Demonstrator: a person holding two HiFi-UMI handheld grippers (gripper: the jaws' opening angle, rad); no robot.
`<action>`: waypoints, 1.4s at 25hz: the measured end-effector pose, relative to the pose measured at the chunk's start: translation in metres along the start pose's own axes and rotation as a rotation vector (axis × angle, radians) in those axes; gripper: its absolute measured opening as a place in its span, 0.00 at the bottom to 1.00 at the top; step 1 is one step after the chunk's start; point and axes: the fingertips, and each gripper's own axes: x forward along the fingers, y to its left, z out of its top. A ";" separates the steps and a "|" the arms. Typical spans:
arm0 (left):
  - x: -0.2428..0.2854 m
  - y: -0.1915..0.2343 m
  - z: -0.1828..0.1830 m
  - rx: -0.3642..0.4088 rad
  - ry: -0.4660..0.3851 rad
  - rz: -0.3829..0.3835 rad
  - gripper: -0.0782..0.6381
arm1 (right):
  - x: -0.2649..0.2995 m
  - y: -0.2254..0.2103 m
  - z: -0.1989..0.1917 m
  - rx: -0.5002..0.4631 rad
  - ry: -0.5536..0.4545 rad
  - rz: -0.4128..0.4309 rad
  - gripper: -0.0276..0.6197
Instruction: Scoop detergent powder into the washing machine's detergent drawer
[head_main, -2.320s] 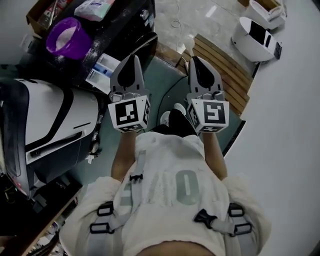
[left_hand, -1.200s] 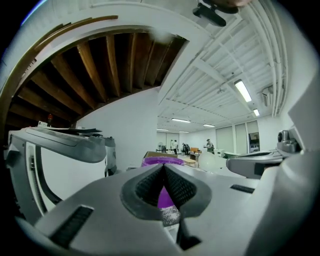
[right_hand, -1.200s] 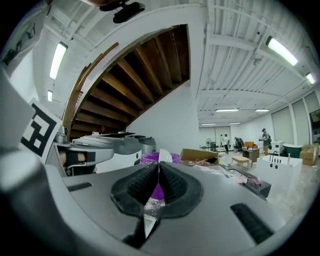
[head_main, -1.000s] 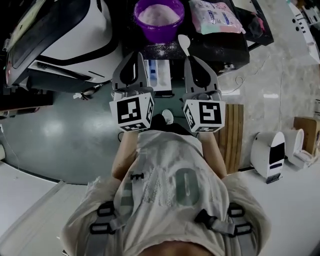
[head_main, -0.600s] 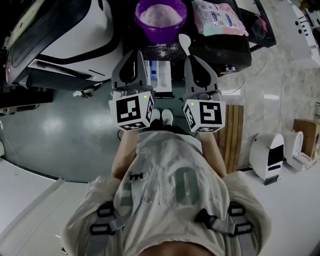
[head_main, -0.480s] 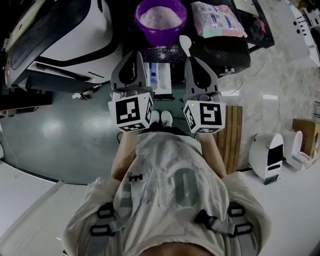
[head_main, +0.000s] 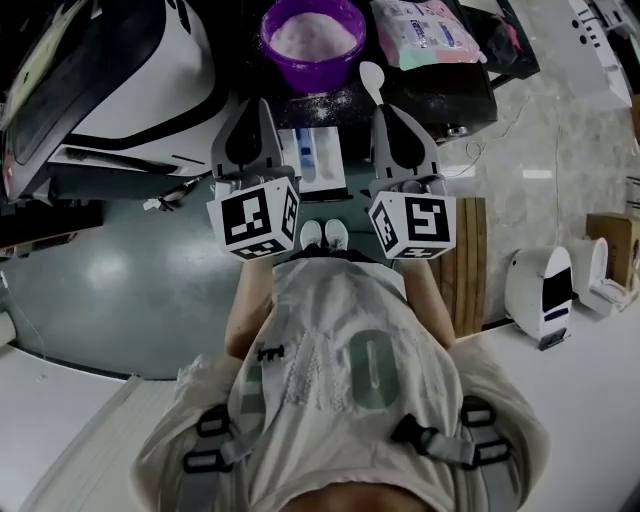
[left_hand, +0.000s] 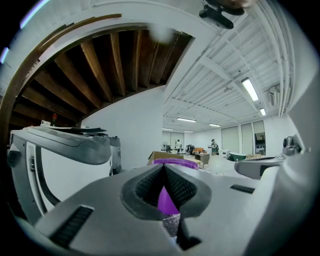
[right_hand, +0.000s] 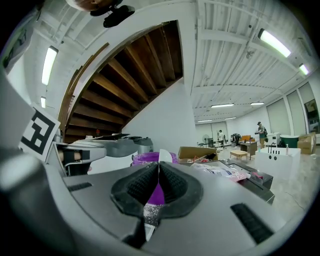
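Note:
A purple bowl (head_main: 312, 38) (left_hand: 172, 162) (right_hand: 147, 159) full of pale powder stands on a dark top ahead of me. The washing machine (head_main: 120, 80) (left_hand: 65, 145) is to its left. Its open detergent drawer (head_main: 320, 155), white with blue parts, shows between the two grippers. My right gripper (head_main: 390, 108) (right_hand: 158, 167) is shut on the handle of a white spoon (head_main: 372, 76) (right_hand: 165, 156), whose bowl points towards the purple bowl. My left gripper (head_main: 250, 105) (left_hand: 164, 167) is shut with nothing in it, level with the right one.
A pink and blue detergent bag (head_main: 420, 30) (right_hand: 220, 172) lies right of the bowl on a black box (head_main: 455, 85). A wooden board (head_main: 470, 260) and a white device (head_main: 540, 295) are on the floor at the right. The person's shoes (head_main: 325, 235) stand below the drawer.
The person has turned from the floor towards the washing machine and bowl. Over the last second both grippers stayed shut and drifted slightly apart, the spoon still in the right one.

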 end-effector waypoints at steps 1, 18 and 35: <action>0.003 0.001 0.000 0.000 0.001 -0.004 0.14 | 0.001 -0.001 0.001 0.000 -0.002 -0.007 0.06; 0.069 0.026 0.035 0.006 -0.019 -0.057 0.14 | 0.066 -0.011 0.048 -0.030 -0.028 -0.050 0.06; 0.088 0.040 0.054 0.034 0.003 -0.038 0.14 | 0.090 -0.017 0.064 -0.014 0.023 -0.041 0.06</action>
